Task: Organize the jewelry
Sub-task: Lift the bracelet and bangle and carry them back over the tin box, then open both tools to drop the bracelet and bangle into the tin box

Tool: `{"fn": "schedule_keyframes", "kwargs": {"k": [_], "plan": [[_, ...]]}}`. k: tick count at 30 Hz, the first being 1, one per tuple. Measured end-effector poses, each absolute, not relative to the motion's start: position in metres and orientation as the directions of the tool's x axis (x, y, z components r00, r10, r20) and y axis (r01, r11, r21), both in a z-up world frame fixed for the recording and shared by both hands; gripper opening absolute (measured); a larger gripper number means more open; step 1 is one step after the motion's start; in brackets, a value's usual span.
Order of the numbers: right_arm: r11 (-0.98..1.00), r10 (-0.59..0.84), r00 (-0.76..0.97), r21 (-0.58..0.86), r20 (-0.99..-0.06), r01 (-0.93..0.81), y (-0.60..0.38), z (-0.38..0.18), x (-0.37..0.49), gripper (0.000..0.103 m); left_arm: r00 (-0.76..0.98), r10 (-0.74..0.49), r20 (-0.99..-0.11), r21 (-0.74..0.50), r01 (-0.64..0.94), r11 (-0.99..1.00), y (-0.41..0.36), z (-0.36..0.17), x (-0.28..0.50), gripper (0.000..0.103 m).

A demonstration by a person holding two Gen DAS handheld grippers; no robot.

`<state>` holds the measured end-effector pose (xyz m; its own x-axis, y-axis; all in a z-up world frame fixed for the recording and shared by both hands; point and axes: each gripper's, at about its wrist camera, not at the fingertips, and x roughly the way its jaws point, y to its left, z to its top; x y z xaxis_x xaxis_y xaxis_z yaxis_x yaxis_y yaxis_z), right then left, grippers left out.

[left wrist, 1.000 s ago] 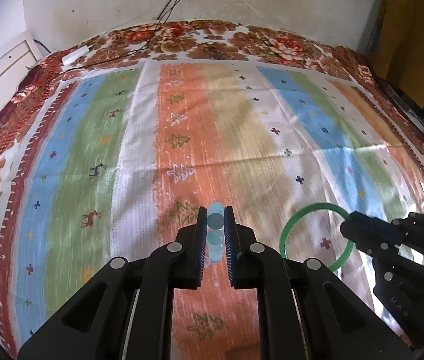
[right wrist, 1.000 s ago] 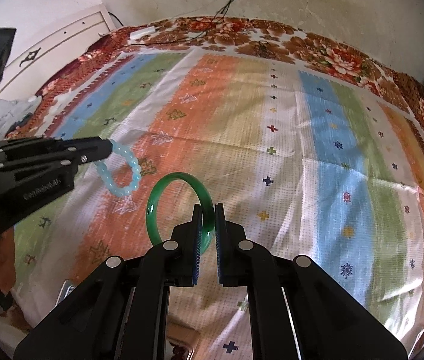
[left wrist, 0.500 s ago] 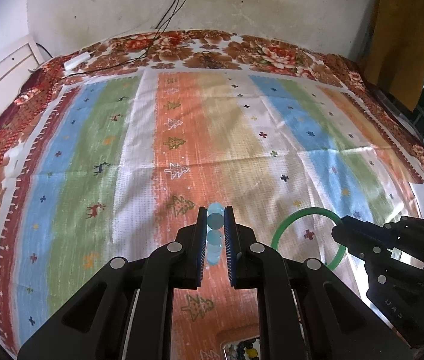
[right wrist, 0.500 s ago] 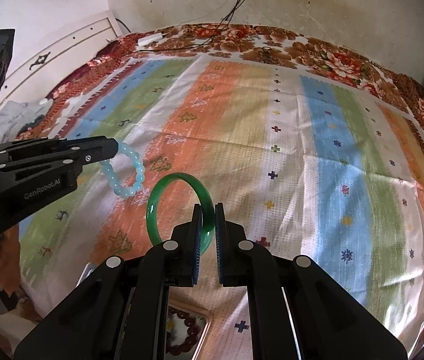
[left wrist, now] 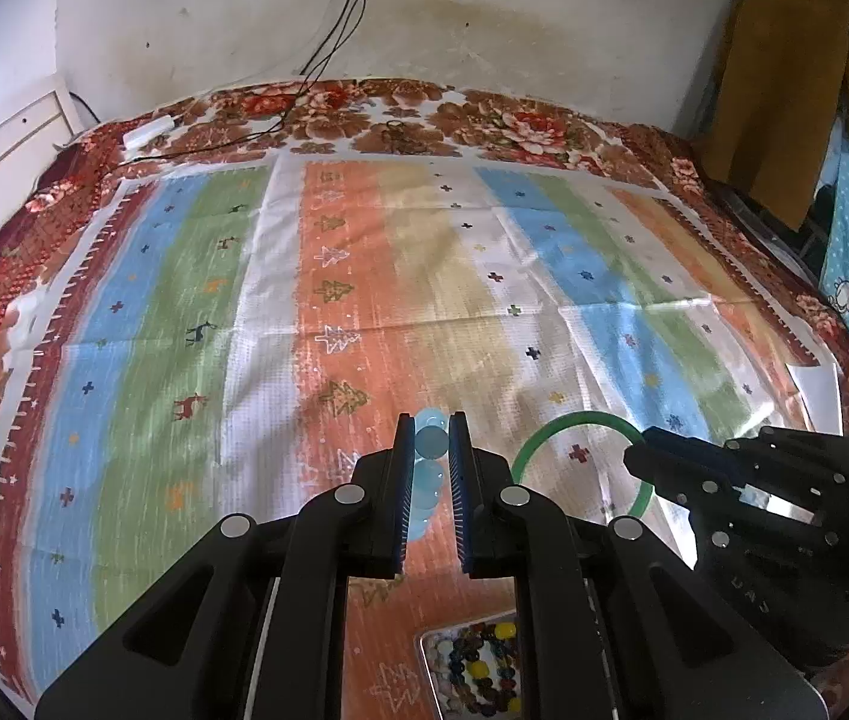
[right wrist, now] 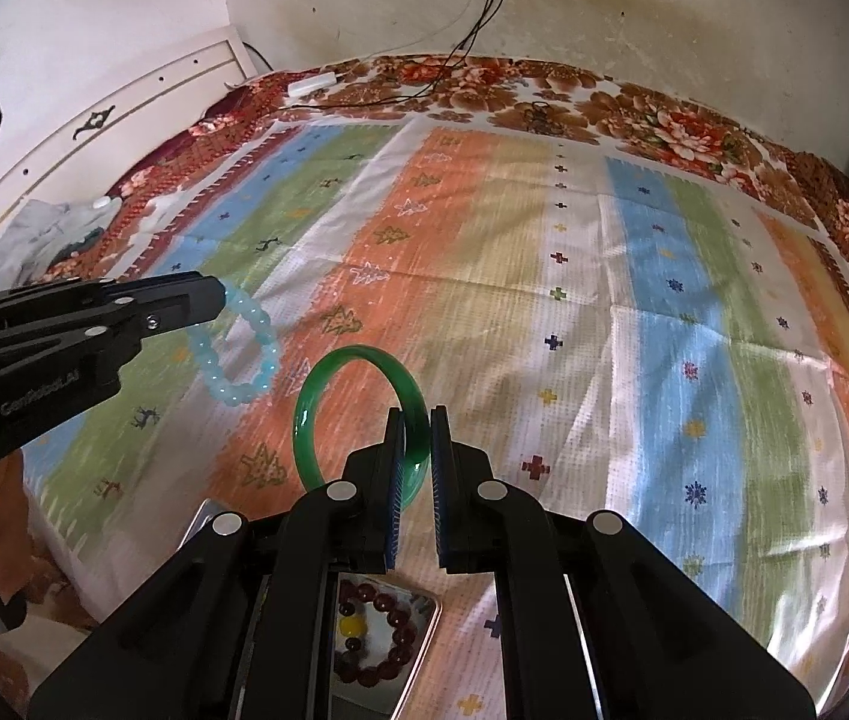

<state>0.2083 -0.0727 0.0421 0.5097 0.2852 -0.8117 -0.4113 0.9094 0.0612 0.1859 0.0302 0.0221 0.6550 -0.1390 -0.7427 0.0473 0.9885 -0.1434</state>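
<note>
Your left tool point(left wrist: 431, 468) pinches the soft, light bead bracelet point(right wrist: 242, 354); your right tool point(right wrist: 418, 468) clamps the rigid, slippery, breakable green bangle point(right wrist: 358, 414) at its rim.

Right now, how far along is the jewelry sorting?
Partly done, by the look of it. A tray below the grippers already holds a dark red bead bracelet, and multicolored beads show in the left view. In hand: the left gripper pinches a pale blue bracelet, the right gripper a green bangle. Both still need placing.
</note>
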Motion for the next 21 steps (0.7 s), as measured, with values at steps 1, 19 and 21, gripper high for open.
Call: {"fn": "schedule_keyframes", "kwargs": {"k": [1,19,21], "plan": [[0.909,0.287,0.51,0.062,-0.811,-0.413,-0.073,0.043,0.207,0.009,0.659,-0.143,-0.739,-0.146,0.051,0.988,0.029,0.024,0.183,0.011],[0.89,0.306,0.499,0.058,-0.81,-0.452,-0.078,0.044,0.173,0.009,0.672,-0.177,-0.719,-0.135,0.115,0.984,0.012,0.027,0.133,0.011],[0.889,0.306,0.498,0.057,-0.811,-0.455,-0.078,0.044,0.17,0.009,0.673,-0.18,-0.718,-0.134,0.12,0.984,0.011,0.027,0.13,0.011]]}}
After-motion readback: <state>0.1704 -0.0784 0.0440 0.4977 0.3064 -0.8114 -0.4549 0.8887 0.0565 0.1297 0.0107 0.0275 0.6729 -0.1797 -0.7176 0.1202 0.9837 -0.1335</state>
